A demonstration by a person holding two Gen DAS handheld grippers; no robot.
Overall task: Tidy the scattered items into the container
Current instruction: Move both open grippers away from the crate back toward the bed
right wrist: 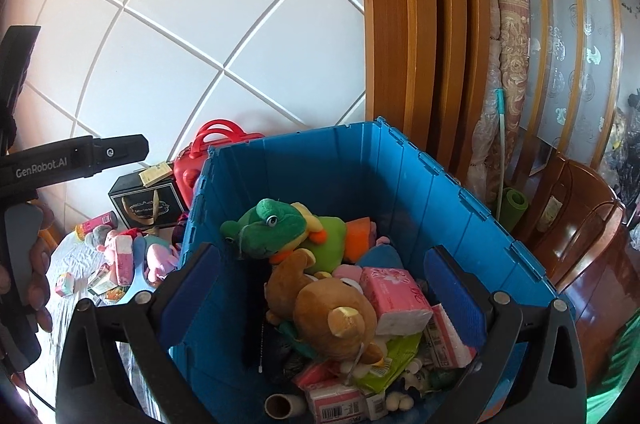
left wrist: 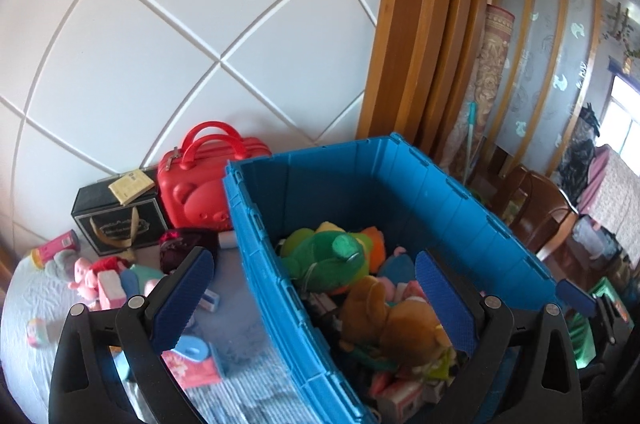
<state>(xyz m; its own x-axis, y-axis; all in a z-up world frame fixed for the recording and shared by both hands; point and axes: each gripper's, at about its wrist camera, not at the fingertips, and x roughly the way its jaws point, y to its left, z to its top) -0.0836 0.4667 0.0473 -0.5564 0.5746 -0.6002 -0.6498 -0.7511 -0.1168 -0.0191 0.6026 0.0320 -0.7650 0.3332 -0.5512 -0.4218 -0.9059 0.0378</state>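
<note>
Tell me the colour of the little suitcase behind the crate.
The suitcase is red, handles included; clearest in the left wrist view.

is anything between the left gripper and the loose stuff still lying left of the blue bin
Nothing visible does. The left gripper hangs open over the blue bin's near wall, and the scattered items lie in plain view on the surface to its left.

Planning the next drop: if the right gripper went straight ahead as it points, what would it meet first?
Probably the brown plush bear atop the pile in the blue plastic crate; the right gripper is open and empty. Depth is uncertain.
</note>
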